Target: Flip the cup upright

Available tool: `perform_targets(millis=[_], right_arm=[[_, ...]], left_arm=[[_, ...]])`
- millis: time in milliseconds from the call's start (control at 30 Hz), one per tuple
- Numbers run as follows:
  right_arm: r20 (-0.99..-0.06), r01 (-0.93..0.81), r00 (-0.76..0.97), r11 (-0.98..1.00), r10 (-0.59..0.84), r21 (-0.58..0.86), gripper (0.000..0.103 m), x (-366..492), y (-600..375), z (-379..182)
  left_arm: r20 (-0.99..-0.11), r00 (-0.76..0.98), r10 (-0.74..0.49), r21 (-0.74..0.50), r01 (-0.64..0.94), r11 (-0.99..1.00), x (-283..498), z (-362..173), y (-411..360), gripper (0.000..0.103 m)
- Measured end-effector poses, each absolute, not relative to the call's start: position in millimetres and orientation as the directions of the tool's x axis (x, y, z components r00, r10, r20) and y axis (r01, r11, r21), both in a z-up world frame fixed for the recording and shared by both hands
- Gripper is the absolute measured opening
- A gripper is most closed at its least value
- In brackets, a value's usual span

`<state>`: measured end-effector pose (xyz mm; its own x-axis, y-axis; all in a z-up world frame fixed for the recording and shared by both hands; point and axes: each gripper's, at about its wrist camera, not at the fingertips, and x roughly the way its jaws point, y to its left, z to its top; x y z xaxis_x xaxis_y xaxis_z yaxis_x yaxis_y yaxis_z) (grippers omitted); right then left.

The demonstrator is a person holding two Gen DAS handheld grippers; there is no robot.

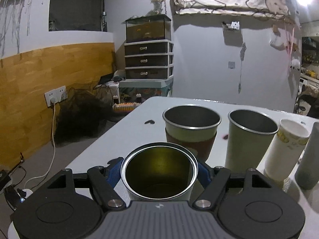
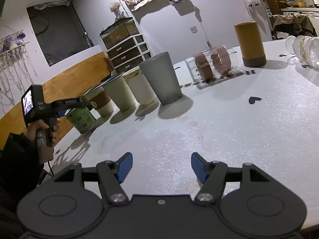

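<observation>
1. A green printed metal cup (image 1: pixel 159 171) is clamped upright between the blue-padded fingers (image 1: pixel 113 169) of the left gripper (image 1: pixel 159 169); its open mouth faces up and nothing is seen inside.
2. It is held at the left end of a row of upright cups on the white counter (image 2: pixel 219 131): a sleeved steel cup (image 1: pixel 191 127), a plain steel cup (image 1: pixel 249 135) and a white paper cup (image 1: pixel 285 149), all seen empty.
3. The right gripper (image 2: pixel 161 167) is seen with fingers apart over bare counter.

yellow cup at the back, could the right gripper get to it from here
Probably yes. The right gripper is open and empty, and bare table runs up to the yellow cup; the clear holder lies to its left.
</observation>
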<state>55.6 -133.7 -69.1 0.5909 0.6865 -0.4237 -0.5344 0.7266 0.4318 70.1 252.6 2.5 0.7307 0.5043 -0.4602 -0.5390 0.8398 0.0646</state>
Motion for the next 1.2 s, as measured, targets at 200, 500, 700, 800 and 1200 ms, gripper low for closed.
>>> perform_targets(millis=[200, 500, 700, 800, 1200], right_arm=[[-0.426, -0.53, 0.594, 0.73, 0.683, 0.431, 0.067, 55, -134, -70], [-0.408, -0.549, 0.602, 0.727, 0.686, 0.413, 0.067, 57, -133, -66], [-0.365, -0.601, 0.622, 0.721, 0.693, 0.345, 0.067, 59, -126, -52], [-0.345, -0.623, 0.626, 0.715, 0.699, 0.318, 0.067, 62, -122, -45], [-0.295, -0.685, 0.639, 0.7, 0.71, 0.2, 0.071, 72, -100, -22]], left_arm=[[-0.453, 0.723, 0.522, 0.083, -0.549, 0.832, 73, -3, 254, 0.075], [-0.44, 0.726, 0.529, 0.045, -0.57, 0.82, 57, 7, 250, 0.096], [-0.374, 0.802, 0.466, 0.036, -0.49, 0.871, 14, 27, 208, 0.1], [-0.328, 0.827, 0.457, 0.043, -0.47, 0.881, -5, 32, 186, 0.101], [-0.333, 0.845, 0.418, 0.013, -0.439, 0.898, -43, 14, 136, 0.103]])
